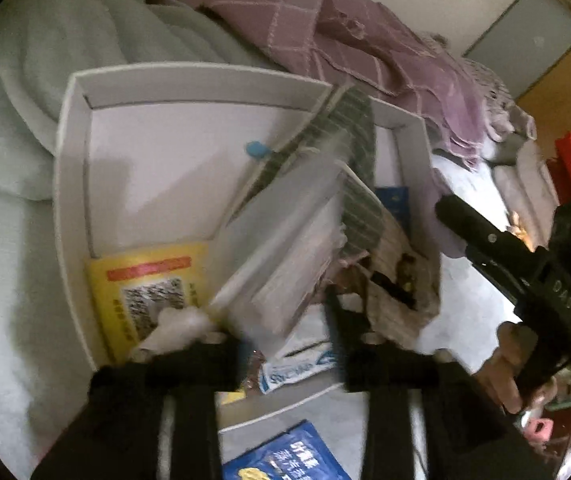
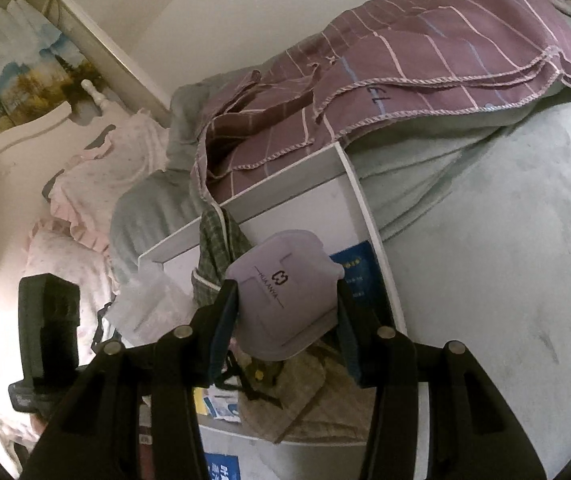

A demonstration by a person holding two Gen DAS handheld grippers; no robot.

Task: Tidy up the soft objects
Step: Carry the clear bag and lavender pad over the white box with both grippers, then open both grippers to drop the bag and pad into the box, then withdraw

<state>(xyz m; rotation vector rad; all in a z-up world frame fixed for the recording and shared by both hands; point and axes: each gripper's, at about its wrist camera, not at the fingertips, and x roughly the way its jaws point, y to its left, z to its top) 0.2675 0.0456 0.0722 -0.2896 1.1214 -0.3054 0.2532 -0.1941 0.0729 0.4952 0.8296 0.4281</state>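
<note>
The right claw [image 2: 287, 304] pinches a pale lilac, moulded face mask with a dark printed logo [image 2: 281, 292], one pad on each side edge, so the mask's long axis runs across the jaws. It hangs just above the near end of the shallow white cardboard box [image 2: 359, 184] that sits on the pale green bed blanket [image 2: 505, 208]. The box floor lies straight ahead of and below this claw, so I judge the coming move to be a short lowering and release. Bare floor shows mostly towards the far corner.

The left claw [image 1: 285, 344] stands spread over the same box, from the opposite side. A clear plastic packet of white sheets [image 1: 285, 248] lies blurred between and ahead of its pads. Neither pad looks pressed on it, so it seems let go.

Only the left wrist view shows the box floor: a yellow printed sachet [image 1: 149, 284] near the front, a small blue dot, and a green checked cloth [image 1: 349, 152] draped over the far wall. Only the right wrist view shows the mask clearly. It also shows the purple lined blanket [image 2: 425, 72] heaped behind the box.
</note>
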